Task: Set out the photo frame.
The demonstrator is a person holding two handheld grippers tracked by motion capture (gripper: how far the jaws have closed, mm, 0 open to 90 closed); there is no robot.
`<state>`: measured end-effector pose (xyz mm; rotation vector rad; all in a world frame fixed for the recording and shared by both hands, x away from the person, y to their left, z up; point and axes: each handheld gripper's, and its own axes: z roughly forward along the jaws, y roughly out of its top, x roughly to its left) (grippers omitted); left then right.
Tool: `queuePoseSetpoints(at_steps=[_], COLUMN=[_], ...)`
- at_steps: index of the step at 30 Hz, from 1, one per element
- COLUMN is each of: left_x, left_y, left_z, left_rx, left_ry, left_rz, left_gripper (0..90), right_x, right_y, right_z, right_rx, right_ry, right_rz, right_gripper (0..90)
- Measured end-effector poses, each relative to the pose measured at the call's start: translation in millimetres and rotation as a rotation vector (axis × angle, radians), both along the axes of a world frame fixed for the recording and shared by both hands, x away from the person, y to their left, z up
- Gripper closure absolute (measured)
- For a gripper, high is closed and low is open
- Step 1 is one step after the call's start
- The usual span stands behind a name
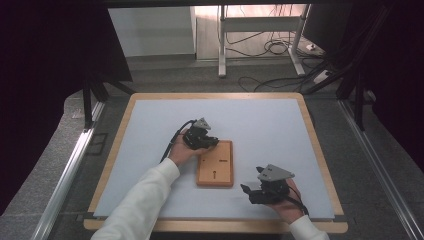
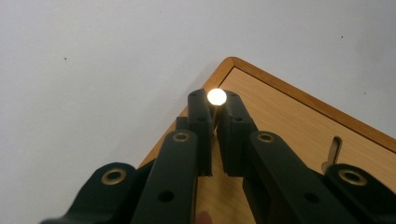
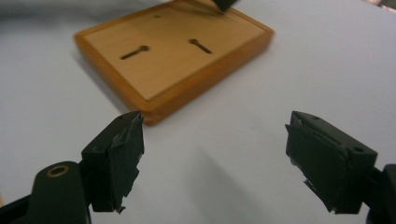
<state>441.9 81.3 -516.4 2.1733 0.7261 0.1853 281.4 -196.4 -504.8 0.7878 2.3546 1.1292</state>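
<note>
The wooden board [image 1: 215, 163] lies flat near the middle of the white mat [image 1: 150, 125], with two keyhole-shaped slots cut in its top face. At the far left corner of the board, a small pin with a shiny round head [image 2: 216, 96] stands upright between the tips of the left gripper [image 2: 216, 105]. In the left gripper view the jaws are almost fully closed and press on the thin shaft of the pin from both sides, so this gripper is grasping the pin. It is not possible to tell if the pin's lower end already sits in the board or only hangs just above it.

The work seems to be at an early or middle stage: the pin is taken, but both slots are empty, so placing it is probably what remains.

The right gripper [image 3: 215, 154] hovers near the board's near right corner, above the mat. Its jaws stand wide apart with nothing between them.
</note>
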Motion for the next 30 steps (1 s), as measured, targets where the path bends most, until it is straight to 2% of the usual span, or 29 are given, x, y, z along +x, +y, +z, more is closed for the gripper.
queuePoseSetpoints(at_steps=[4,9,14,20,26,30], left_x=[1.6,5.1,9.7,16.9,21.9,23.6], left_y=[0.2,-0.3,-0.4,2.7,3.2,3.6], left_z=[1.0,2.6,3.6,3.3,4.4,3.9], left_rx=[0.002,0.002,-0.007,-0.032,-0.033,-0.039], left_ry=[0.019,0.044,0.074,0.113,0.14,0.144], left_rz=[0.003,0.002,0.002,-0.017,-0.031,-0.034], left_gripper=[85.2,85.1,85.2,85.1,85.1,85.0], right_x=[-3.7,-3.2,-1.9,0.3,1.7,3.5], right_y=[18.1,35.9,48.5,57.3,69.8,78.2], right_z=[1.8,2.2,-0.9,-1.1,-0.8,-3.5], right_rx=[-0.061,-0.098,-0.148,-0.176,-0.244,-0.299], right_ry=[-0.037,-0.049,-0.071,-0.089,-0.132,-0.163], right_rz=[0.073,0.116,0.139,0.157,0.185,0.193], right_gripper=[19.4,19.4,18.9,18.2,17.4,16.9])
